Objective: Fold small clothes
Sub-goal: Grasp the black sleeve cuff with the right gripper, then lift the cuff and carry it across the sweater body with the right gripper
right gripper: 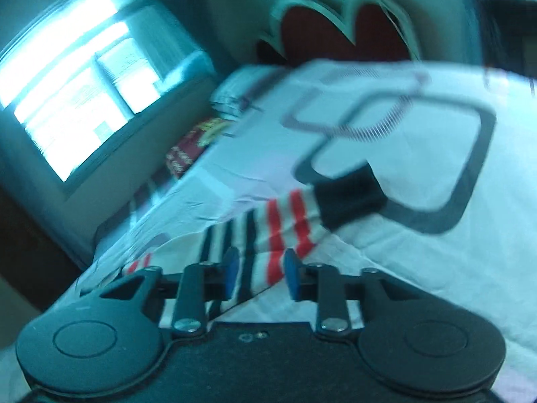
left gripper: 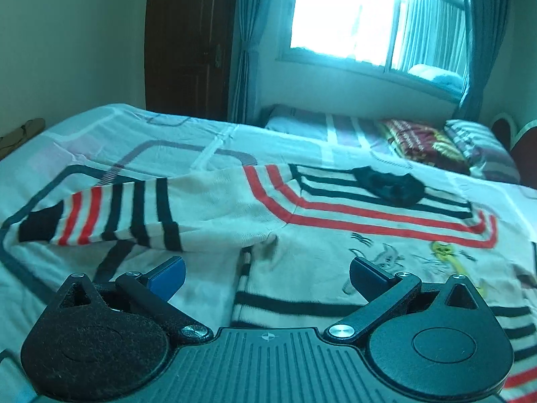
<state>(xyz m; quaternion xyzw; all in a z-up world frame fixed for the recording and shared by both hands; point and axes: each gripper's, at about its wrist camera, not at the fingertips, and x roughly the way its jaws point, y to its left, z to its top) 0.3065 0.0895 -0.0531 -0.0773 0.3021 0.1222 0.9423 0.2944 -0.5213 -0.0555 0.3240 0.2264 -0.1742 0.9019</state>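
Note:
A cream sweater [left gripper: 335, 235] with red and black stripes and a black collar [left gripper: 389, 184] lies spread flat on the bed. One striped sleeve [left gripper: 117, 215] stretches out to the left. My left gripper [left gripper: 266, 273] hovers low over the sweater's near left edge, jaws wide open and nothing between the blue pads [left gripper: 167, 277]. In the blurred right wrist view the other striped sleeve [right gripper: 285, 225] ends in a black cuff [right gripper: 349, 198] on the sheet. My right gripper [right gripper: 261, 272] has its jaws narrowly apart with this sleeve running between them; no firm pinch shows.
The bed sheet [left gripper: 201, 134] is pale with grey rounded-rectangle prints. A dark red folded blanket [left gripper: 423, 144] and a checked pillow [left gripper: 480, 147] lie by the red headboard [right gripper: 335, 33]. A bright window [left gripper: 352, 13] with curtains and a dark door [left gripper: 188, 40] stand beyond.

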